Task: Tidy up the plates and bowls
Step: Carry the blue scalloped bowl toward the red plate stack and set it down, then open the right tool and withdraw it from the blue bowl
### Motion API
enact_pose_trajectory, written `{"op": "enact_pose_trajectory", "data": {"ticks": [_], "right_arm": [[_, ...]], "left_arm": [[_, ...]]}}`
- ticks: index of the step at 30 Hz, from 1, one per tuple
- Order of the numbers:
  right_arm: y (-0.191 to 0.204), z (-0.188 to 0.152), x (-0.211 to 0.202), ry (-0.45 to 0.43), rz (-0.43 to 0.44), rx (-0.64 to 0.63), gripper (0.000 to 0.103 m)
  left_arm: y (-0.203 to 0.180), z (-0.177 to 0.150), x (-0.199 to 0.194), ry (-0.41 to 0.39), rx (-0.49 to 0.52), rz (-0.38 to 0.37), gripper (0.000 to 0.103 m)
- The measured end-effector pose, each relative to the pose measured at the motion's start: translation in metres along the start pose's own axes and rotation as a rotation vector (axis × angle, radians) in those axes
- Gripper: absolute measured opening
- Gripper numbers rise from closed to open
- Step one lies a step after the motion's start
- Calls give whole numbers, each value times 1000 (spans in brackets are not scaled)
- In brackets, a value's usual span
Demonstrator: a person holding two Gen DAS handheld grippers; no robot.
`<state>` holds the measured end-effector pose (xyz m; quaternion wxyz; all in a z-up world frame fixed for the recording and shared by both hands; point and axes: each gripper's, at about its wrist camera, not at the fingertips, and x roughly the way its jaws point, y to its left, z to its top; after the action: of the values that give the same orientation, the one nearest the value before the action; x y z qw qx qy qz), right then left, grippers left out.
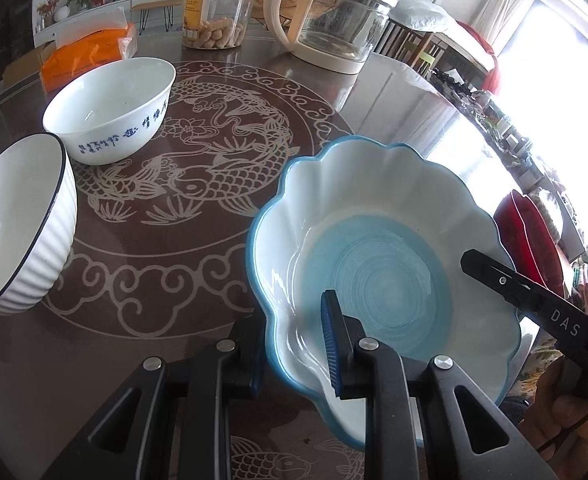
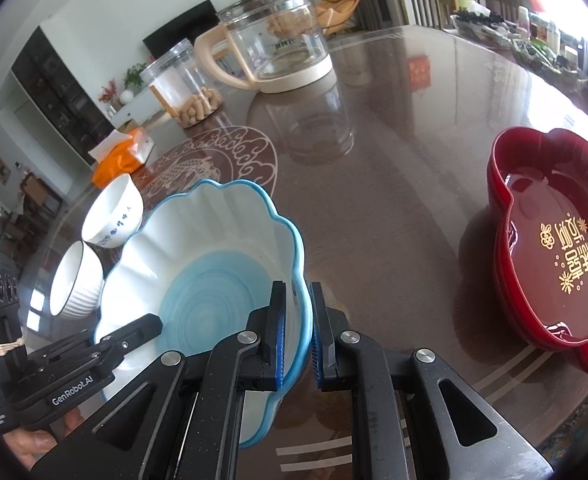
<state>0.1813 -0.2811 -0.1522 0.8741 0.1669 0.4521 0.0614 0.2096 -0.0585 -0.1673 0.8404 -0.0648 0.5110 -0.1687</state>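
The room is seen only at the edges: a bright window, curtains, a dark cabinet and cluttered shelves. The glossy brown table (image 2: 394, 208) fills most of both views, its centre decorated with a pale fish-and-cloud medallion (image 1: 197, 168).

The largest task item, the scalloped blue-rimmed bowl (image 1: 382, 264), is gripped from both sides and appears to be lifted slightly, tilted above the tabletop. The left gripper (image 1: 289, 356) is clamped on its near rim, one finger inside and one outside. The right gripper (image 2: 298, 336) is likewise closed over the opposite rim, the blue pads pressing the wall between them.

To the right lies a stack of red lobed trays (image 2: 550, 248), well apart from the bowl. To the left stand a ribbed white bowl (image 1: 17, 232) and, just behind it, a white bowl with blue script (image 1: 109, 108). Further back are a glass kettle (image 1: 334, 20), a clear jar of peanuts (image 1: 221, 4) and an orange tissue pack (image 1: 85, 56).

The step in hand is judged to be the carrying of the scalloped bowl to its place. Both grips should be kept equally firm and moved together, so that the glazed rim is not twisted or allowed to slip; the bowl should be levelled before it is lowered.
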Motion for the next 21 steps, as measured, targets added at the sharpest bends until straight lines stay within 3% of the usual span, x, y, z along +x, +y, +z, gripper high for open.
{"op": "enact_pose_trajectory", "data": {"ticks": [7,11,12,13,14,15,17,18,21], "right_arm": [[-7,-13,9,8,29,44,13],[-7,-15,6,-7,25,50,18],[-7,-14,4,-13,9,47,32],[-7,-15,-1,-23,4,45,55],[-8,-16,-7,-48,-6,47,60],[-9,-17,-15,-71,-22,49,62],[-12,-21,-32,-114,-49,67,62],[-13,-24,-44,-146,-67,78,62],[-8,-43,-81,-259,-135,82,64]], "left_arm": [[-1,-6,2,-9,41,29,23],[-2,-11,-5,-59,54,68,24],[-1,-11,-7,-68,52,77,31],[2,-12,-10,-70,50,82,36],[5,-13,-13,-72,47,97,50],[10,-16,-19,-85,42,115,66],[22,-25,-38,-135,25,133,87],[28,-30,-50,-163,17,129,91],[40,-49,-84,-204,41,223,91]]}}
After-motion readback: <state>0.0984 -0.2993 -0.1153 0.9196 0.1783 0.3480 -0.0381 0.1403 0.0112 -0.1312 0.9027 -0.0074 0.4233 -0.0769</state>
